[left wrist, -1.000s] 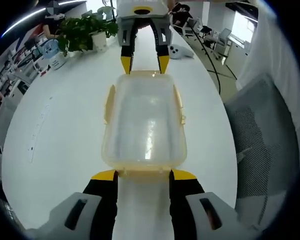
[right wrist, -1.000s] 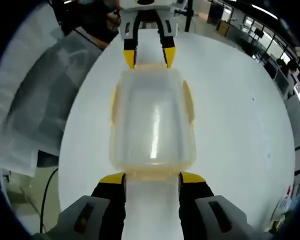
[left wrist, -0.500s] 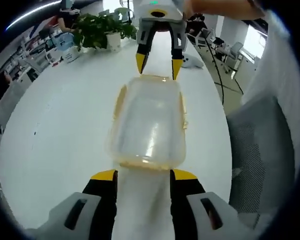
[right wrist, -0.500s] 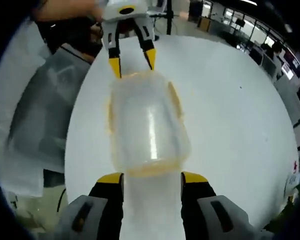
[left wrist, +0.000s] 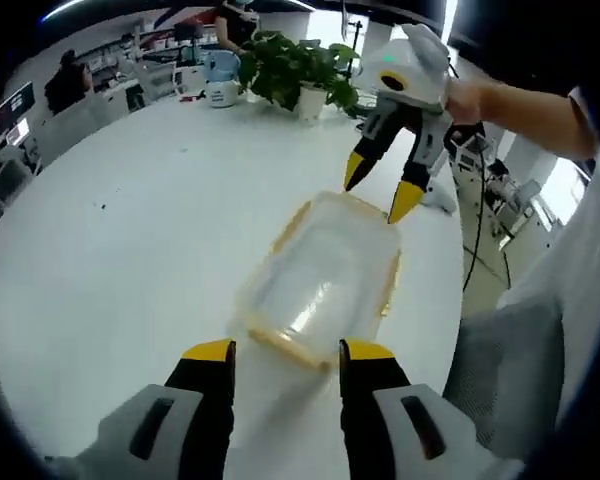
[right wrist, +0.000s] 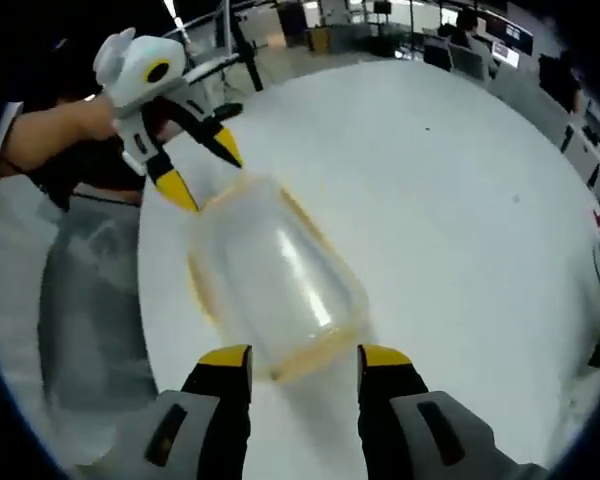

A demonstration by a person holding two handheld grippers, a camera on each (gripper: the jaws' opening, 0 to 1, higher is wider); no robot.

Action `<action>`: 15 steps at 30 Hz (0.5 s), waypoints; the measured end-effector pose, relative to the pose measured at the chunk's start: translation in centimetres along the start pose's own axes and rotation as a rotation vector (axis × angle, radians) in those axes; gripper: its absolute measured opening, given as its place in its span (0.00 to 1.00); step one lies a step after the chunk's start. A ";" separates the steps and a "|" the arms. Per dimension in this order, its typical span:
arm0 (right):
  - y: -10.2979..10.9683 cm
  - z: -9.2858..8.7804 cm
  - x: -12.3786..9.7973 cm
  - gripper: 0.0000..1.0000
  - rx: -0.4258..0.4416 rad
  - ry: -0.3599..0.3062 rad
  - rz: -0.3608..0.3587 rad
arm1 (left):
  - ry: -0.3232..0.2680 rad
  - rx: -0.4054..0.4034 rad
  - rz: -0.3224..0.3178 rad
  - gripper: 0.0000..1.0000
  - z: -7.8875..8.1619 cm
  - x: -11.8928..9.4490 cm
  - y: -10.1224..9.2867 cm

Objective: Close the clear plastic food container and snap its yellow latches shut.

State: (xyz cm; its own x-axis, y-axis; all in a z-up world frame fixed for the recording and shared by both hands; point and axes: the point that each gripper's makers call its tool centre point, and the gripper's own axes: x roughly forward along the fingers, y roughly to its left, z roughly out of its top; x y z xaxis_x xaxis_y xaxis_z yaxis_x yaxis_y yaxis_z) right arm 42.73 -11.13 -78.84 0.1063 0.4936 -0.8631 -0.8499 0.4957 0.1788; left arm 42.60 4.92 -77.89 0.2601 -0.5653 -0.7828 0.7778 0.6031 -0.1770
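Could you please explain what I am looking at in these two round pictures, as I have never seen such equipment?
A person holds one two-jaw tool in each hand, and each carries a fisheye camera looking along its own jaws. In the left gripper view, the left gripper rises from the bottom and the right gripper faces it; the right gripper view is the reverse. Between them a clear plastic food container with yellow latches sits on a white table. Both grippers are open, holding nothing.
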 end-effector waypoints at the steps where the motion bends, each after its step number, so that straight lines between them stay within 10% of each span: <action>1: -0.4 0.1 0.1 0.40 0.044 -0.010 -0.023 | -0.018 -0.058 -0.001 0.42 0.2 0.0 0.1; 15: -1.2 0.2 0.5 0.40 0.364 -0.084 -0.039 | -0.061 -0.376 0.103 0.41 -0.3 -0.1 1.3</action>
State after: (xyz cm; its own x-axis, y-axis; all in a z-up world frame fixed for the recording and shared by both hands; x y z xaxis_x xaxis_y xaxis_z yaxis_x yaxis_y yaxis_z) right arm 43.89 -11.29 -79.36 0.1900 0.5187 -0.8336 -0.6067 0.7295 0.3156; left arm 43.38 5.91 -78.18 0.3683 -0.5164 -0.7731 0.4846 0.8163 -0.3144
